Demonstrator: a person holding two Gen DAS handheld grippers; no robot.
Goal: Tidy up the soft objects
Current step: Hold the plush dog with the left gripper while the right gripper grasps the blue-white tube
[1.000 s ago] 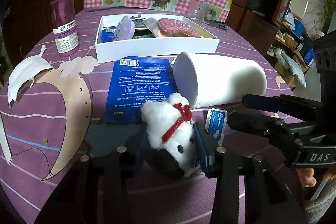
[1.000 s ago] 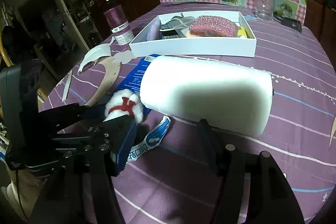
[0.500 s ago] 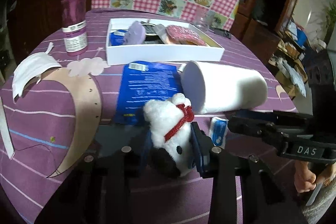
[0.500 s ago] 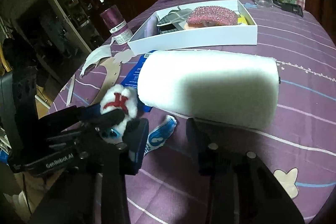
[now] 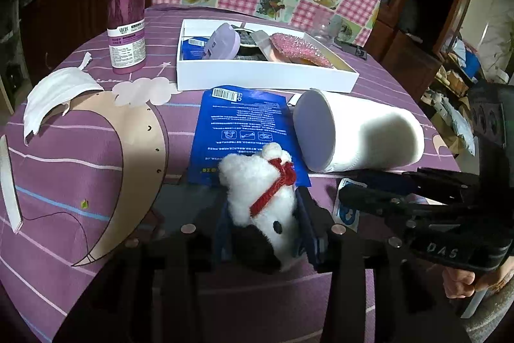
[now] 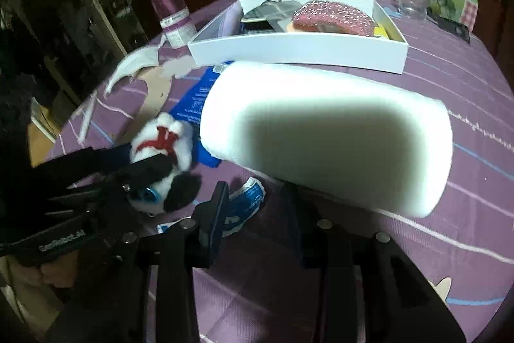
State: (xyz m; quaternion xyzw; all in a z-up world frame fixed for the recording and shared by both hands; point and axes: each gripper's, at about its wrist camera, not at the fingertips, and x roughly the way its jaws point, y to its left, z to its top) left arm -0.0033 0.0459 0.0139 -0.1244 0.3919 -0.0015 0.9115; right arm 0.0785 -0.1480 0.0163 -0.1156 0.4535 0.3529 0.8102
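A: Item one, left gripper (image 5: 261, 225)?
B: Jaws clamped on the plush toy (image 5: 260, 195), white with a red scarf and a black patch; the toy sits between the blue pads, head pointing away from the claw.

A: Item two, right gripper (image 6: 255, 204)?
B: Jaws parted moderately, holding nothing. A small blue-and-white sachet (image 6: 245, 203) lies on the cloth between and just ahead of its fingers.

A: Ahead of the claws?
B: A white foam roll (image 5: 359, 134) lying on its side, directly in front of the right claw, ahead and to the right of the left one. A blue packet (image 5: 244, 124) lies flat just beyond the toy, touching the roll's near end.

A: Farther out?
B: A white box (image 5: 266, 76), beyond packet and roll, holding a pink glittery piece (image 5: 300, 49) and a lilac item (image 5: 223, 42).

A: Off to the left?
B: A purple bottle (image 5: 126, 28), upright; a white face mask (image 5: 57, 94), nearer the left claw.
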